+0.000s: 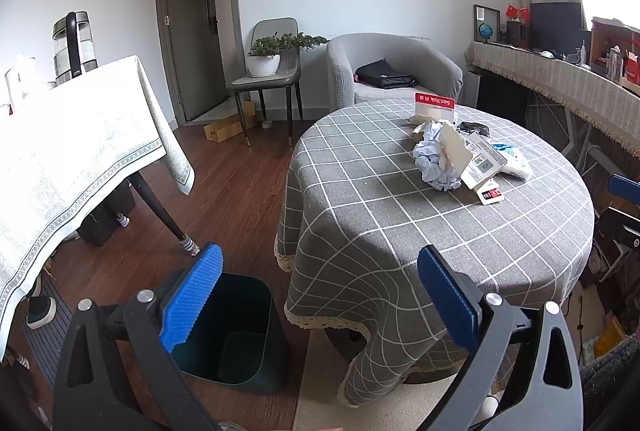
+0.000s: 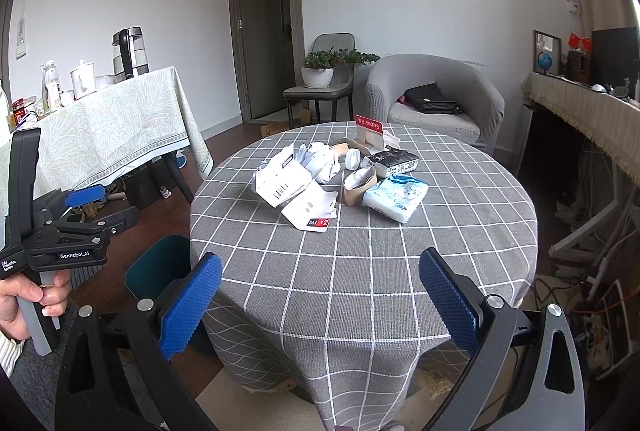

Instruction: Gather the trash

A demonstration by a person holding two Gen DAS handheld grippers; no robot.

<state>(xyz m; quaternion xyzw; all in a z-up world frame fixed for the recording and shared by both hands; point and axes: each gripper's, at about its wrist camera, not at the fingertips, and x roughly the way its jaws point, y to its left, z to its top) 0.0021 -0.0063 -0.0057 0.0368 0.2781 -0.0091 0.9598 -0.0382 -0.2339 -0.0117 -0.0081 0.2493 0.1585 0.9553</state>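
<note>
A heap of trash lies on the round grey checked table (image 2: 360, 271): crumpled white paper (image 2: 316, 159), white packaging with a barcode (image 2: 280, 183), a flat white card (image 2: 312, 213), a brown tape roll (image 2: 358, 185), a pale blue tissue pack (image 2: 396, 197) and a black packet (image 2: 394, 159). In the left wrist view the same heap shows as crumpled paper (image 1: 434, 167) and cards (image 1: 482, 167). A dark teal bin (image 1: 236, 335) stands on the floor left of the table, also seen as the bin (image 2: 160, 267). My left gripper (image 1: 320, 307) is open above the bin and table edge. My right gripper (image 2: 320, 307) is open over the table's near edge, well short of the heap.
A second table with a pale cloth (image 2: 120, 127) carries a kettle (image 2: 130, 51) and bottles at the left. A grey armchair (image 2: 436, 99) with a black bag and a chair holding a potted plant (image 2: 320, 71) stand behind. A covered sideboard (image 2: 592, 111) and cables run along the right.
</note>
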